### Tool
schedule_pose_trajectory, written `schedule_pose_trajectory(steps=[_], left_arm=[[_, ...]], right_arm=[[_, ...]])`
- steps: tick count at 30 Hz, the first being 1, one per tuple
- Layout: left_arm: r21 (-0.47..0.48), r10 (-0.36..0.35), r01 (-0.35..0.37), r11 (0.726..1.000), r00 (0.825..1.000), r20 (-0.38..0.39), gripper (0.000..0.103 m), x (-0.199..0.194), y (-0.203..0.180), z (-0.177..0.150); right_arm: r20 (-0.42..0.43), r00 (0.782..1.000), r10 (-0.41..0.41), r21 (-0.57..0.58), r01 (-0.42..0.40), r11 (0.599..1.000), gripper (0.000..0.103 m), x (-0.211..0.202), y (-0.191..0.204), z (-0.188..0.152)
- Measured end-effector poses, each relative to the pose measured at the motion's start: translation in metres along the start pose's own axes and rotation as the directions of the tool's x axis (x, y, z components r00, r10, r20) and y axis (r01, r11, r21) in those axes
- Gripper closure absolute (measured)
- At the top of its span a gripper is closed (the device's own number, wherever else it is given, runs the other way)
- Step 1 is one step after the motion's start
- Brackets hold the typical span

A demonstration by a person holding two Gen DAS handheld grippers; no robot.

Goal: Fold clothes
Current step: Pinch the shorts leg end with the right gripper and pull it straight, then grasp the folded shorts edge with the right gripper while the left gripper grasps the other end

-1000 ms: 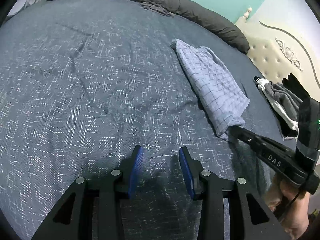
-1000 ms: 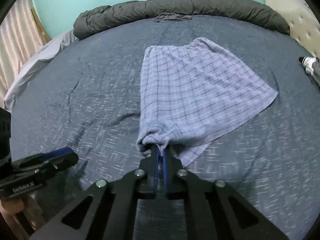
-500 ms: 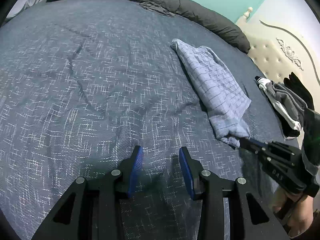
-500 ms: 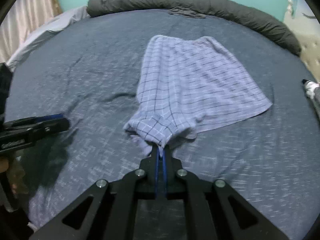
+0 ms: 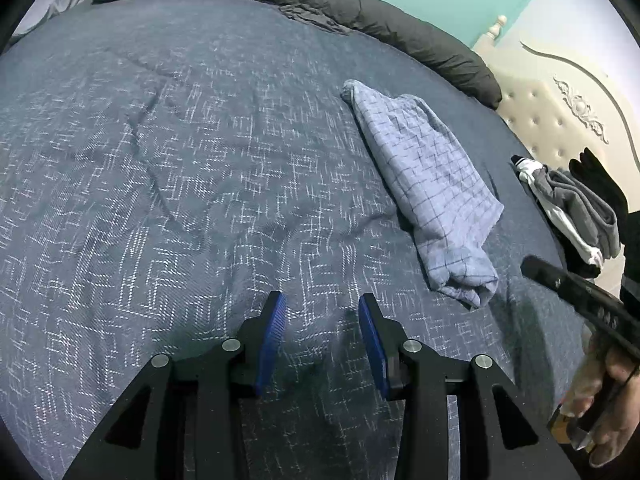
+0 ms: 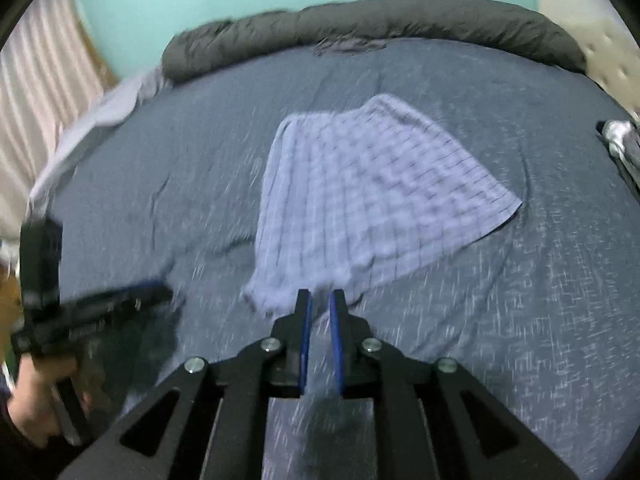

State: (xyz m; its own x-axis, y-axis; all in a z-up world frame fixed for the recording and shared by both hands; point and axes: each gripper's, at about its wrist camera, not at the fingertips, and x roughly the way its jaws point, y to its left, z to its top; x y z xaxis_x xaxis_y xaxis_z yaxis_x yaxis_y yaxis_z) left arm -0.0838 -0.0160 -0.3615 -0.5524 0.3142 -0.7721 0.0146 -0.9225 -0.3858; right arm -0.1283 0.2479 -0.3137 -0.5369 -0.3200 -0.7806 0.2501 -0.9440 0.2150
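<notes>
Legible text: none.
Right gripper [image 5: 538, 270] body: white marking present, blurred, unreadable.
Left gripper [image 6: 160, 290] body: white marking present, motion-blurred, unreadable.
Plaid garment [image 6: 360, 208]: no label visible.

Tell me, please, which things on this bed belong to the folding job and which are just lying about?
Part of the job:
- checked blue garment, lying on the bedspread, in neither gripper
- left gripper, open, hovering over the bedspread
- right gripper, fingers slightly apart, just short of the garment's near edge

Lying about:
- dark grey rolled duvet along the far edge
- pile of grey, white and black clothes by the headboard
</notes>
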Motion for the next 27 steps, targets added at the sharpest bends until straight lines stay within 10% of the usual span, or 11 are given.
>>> schedule_pose_trajectory(steps=[9,27], left_arm=[[-0.004,-0.004,0.004,1.000,1.000,-0.001,0.062,-0.001,0.002,0.001],[-0.038,-0.008,0.009,0.999,1.000,0.006,0.058,0.005,0.008,0.016]], right_arm=[[-0.107,0.994,0.016,-0.066,-0.023,0.998,0.094,0.061,0.031,-0.008],[0.026,0.998,0.059,0.113,-0.062,0.992,0.093,0.034,-0.021,0.010]])
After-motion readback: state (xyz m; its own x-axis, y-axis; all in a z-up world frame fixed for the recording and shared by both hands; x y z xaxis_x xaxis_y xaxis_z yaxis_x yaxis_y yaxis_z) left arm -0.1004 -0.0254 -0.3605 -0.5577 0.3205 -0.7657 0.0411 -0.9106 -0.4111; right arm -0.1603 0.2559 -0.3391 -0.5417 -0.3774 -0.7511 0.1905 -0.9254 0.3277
